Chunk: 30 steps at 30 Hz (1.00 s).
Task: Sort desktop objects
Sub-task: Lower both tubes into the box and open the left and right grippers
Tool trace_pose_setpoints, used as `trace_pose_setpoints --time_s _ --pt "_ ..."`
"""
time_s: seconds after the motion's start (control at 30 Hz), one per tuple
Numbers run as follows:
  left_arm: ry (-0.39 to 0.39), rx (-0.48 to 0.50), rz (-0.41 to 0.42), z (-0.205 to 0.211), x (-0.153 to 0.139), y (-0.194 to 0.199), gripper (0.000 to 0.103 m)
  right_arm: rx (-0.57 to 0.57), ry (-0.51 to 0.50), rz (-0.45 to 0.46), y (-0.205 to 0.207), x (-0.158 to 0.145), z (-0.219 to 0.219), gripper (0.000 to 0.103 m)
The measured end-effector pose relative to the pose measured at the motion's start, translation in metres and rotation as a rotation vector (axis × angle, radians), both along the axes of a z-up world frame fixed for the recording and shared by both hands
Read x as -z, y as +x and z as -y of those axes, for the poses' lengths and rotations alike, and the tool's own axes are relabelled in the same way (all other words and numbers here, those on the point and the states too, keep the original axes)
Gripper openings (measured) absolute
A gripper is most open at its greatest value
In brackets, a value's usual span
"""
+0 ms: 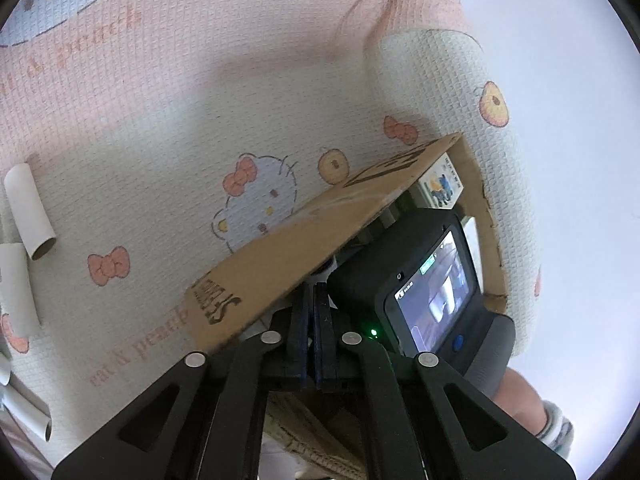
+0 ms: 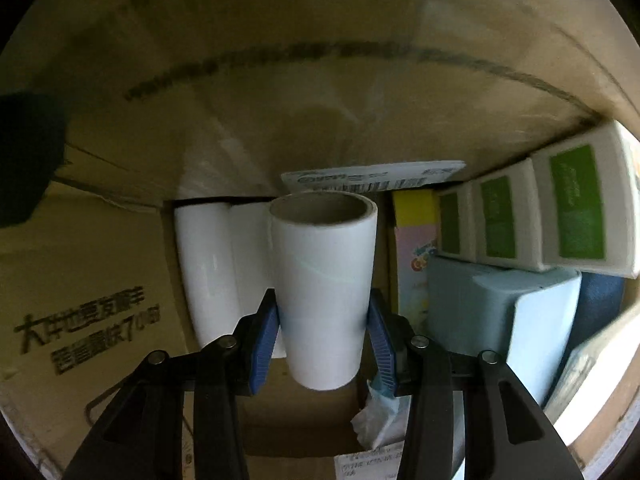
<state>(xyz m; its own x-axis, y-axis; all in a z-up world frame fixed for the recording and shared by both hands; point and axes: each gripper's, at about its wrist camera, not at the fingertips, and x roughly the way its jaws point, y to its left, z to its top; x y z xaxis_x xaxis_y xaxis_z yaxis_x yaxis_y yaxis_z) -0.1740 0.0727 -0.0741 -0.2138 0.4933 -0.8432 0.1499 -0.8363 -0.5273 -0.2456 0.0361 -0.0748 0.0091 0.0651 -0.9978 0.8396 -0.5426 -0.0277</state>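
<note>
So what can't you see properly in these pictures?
- Left wrist view: the cardboard box insides, hidden by its flap and the right gripper's camera.
- Right wrist view: the two white tubes behind, partly covered by the held tube.
- Right wrist view: the green-labelled boxes, print blurred.

— How's the light over by the cardboard flap (image 1: 304, 236)?

— Bright and soft on the left wrist view. Right of the flap everything washes out to a pale haze, nearly blown white. The patterned mat (image 1: 160, 128) above the flap carries a broad, soft grey shadow.

— And inside the box?

— Dim and yellowish. The white tube (image 2: 326, 280) catches the most light, with a faint sheen across it; the tubes (image 2: 216, 260) to its left show a glossy streak. The back wall (image 2: 280, 92) above the tube is murky, its printing smeared.

— Sharpness?

— The green-labelled cartons (image 2: 540, 216) right of the tube are motion-blurred. Both views bend hard at the rim, with black corners.
</note>
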Motion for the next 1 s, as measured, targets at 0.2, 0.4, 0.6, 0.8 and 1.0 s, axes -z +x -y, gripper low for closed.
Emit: trace_pose_setpoints --time_s 0.2,0.4,0.6,0.8,1.0 --pt "0.018 0.004 0.006 0.003 0.004 0.002 0.0 -0.016 0.014 -0.031 0.002 -0.002 0.005 0.041" --pt "0.03 0.017 0.002 0.001 0.001 0.003 0.001 -0.03 -0.01 -0.044 0.004 -0.009 0.004 0.041" --pt "0.022 0.051 -0.007 -0.005 -0.003 0.001 0.008 -0.038 -0.078 -0.026 0.0 -0.031 -0.002 0.041" --pt "-0.025 0.12 -0.034 -0.024 -0.013 0.003 0.028 -0.008 -0.111 -0.039 -0.007 -0.055 -0.009 0.041" --pt "-0.086 0.185 -0.036 -0.043 -0.018 0.005 0.041 0.048 -0.165 -0.075 -0.009 -0.102 -0.03 0.041"
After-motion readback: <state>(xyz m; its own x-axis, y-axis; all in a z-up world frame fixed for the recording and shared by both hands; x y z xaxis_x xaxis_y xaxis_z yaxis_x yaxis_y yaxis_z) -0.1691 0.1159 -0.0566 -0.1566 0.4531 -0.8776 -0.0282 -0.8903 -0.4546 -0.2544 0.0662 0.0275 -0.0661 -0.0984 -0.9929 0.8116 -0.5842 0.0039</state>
